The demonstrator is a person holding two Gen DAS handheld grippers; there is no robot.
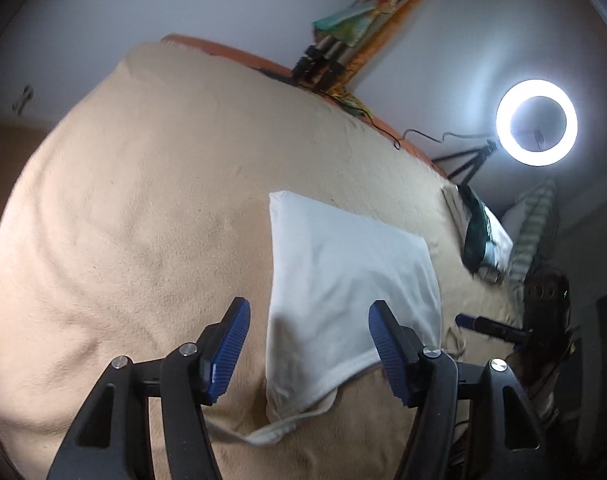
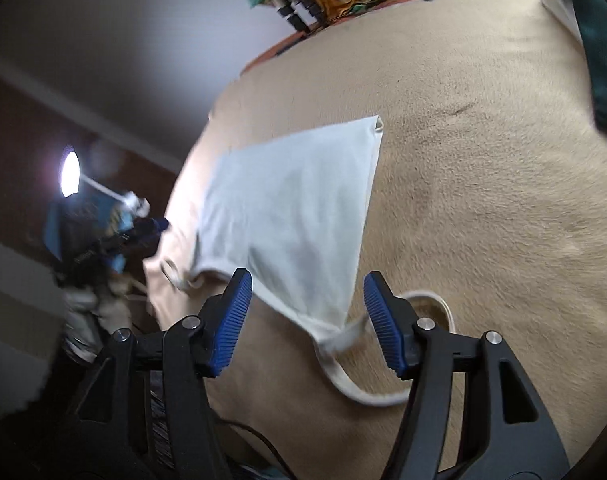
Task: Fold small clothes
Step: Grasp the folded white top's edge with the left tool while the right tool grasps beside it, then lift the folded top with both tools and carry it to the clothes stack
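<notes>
A small white strappy top (image 1: 343,272) lies flat on the beige blanket (image 1: 143,200), folded to a narrow panel. My left gripper (image 1: 309,312) hovers over its near hem, open, with the blue pads (image 1: 231,348) well apart and cloth below the gap, not pinched. A thin strap (image 1: 271,434) trails toward me. In the right wrist view the same top (image 2: 295,208) runs away from my right gripper (image 2: 308,280), which is open above the near corner. The strap (image 2: 367,396) loops under its right finger. The other gripper (image 2: 143,232) shows dimly at the blanket's left edge.
A lit ring light (image 1: 537,122) on a tripod stands beyond the bed's right side. Dark green and white folded cloth (image 1: 481,232) lies at the blanket's right edge. Cluttered items (image 1: 323,64) and a black cable (image 1: 383,132) sit by the far wall.
</notes>
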